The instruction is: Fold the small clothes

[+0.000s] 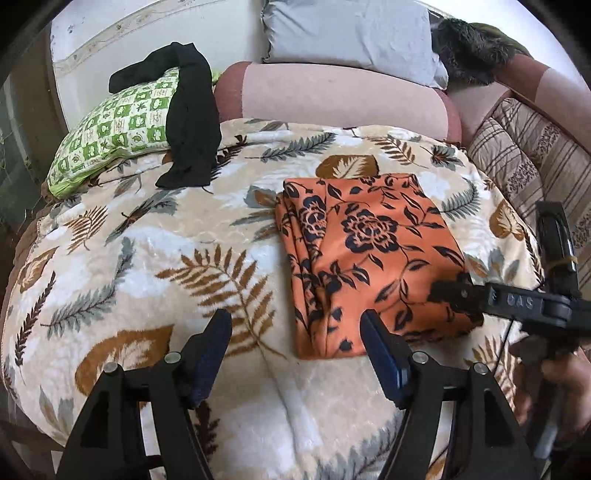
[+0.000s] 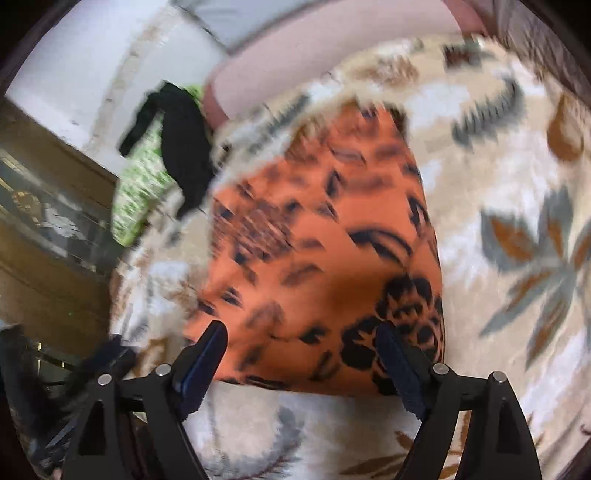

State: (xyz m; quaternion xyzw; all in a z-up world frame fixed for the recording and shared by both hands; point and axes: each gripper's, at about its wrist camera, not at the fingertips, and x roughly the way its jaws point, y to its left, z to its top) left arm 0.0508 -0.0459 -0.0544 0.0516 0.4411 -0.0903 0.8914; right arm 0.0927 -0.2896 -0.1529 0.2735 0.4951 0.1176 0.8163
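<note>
A cream plush blanket (image 1: 155, 258) printed with brown and grey fern leaves covers the whole surface. Beyond it, at twelve o'clock, lies a pink rounded bolster cushion (image 1: 332, 96) with a pale grey pillow (image 1: 347, 33) behind it. At ten o'clock, a green-and-white checked pillow (image 1: 118, 129) rests on the blanket's edge, and a black limp garment (image 1: 192, 122) is draped across it, its lower end trailing onto the blanket.

The folded orange cloth with a black flower print (image 1: 362, 258) lies flat on the blanket, just right of centre in the left wrist view, its layered edges showing along its left side.

The left gripper (image 1: 295, 332) hovers at six o'clock with its blue-padded fingers spread wide and nothing between them; its right finger overlaps the cloth's near edge. The right gripper (image 2: 301, 345) hangs over the cloth's near edge, fingers also wide apart, gripping nothing. That view is blurred.
</note>
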